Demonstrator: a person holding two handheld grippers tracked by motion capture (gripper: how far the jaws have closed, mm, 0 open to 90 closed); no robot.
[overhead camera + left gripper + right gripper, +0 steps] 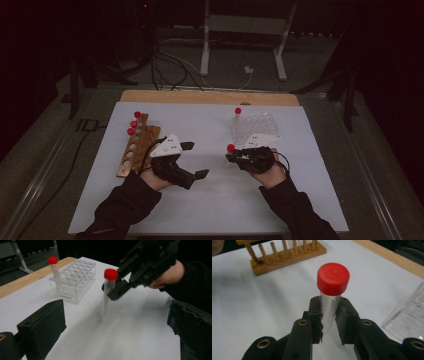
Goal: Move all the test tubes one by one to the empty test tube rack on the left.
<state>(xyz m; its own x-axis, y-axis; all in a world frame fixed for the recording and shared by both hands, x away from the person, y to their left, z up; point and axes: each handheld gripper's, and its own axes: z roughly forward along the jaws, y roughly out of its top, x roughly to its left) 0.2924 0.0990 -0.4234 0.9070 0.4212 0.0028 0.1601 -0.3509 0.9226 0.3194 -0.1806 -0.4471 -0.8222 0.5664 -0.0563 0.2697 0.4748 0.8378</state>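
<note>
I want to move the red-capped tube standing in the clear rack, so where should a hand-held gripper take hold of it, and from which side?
Grip the standing tube just under its red cap, coming from above or from outside the clear rack. It stands upright in a corner hole, so its upper half is free while the lower half sits inside the rack.

The high view was dim, its corners sinking into black beyond the pale table sheet (215,200). Both gripper views were brighter, lit from above (soft shadows, no glare). The right gripper's tube (329,312) was sharp, while the wooden rack (287,255) behind was blurred.
</note>
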